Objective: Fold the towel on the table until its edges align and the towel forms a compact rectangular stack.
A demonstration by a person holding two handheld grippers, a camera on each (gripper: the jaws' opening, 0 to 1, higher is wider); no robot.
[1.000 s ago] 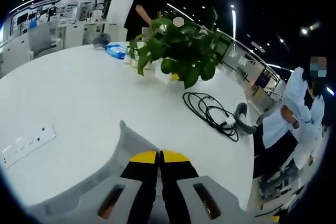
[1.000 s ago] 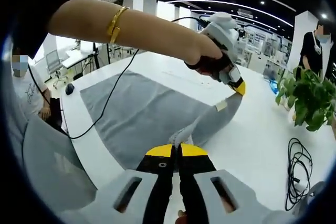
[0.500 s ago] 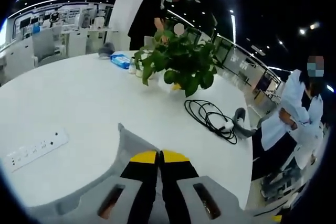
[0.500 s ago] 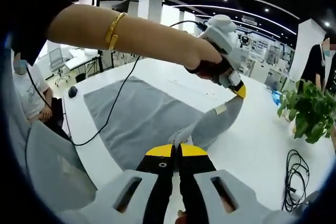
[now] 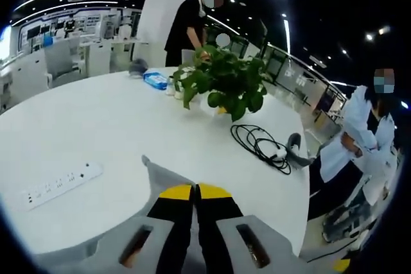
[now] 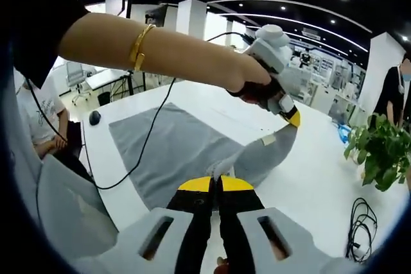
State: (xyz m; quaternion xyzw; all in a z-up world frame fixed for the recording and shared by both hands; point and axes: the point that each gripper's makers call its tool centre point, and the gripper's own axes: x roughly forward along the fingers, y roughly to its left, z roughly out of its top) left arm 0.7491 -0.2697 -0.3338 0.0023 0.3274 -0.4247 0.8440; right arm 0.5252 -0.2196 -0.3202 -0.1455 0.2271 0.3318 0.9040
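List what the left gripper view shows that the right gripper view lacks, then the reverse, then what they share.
Left gripper view: a white power strip on the table, a blue packet behind the plant, and a person in a white coat at the table's edge.

Right gripper view: the flat spread of the grey towel, the person's arm with a gold bracelet, the left claw pinching a raised towel corner, and a computer mouse.

Shared: the white table, the potted plant, the coiled black cable, and the towel pinched in a shut claw.

No text or label can be read.
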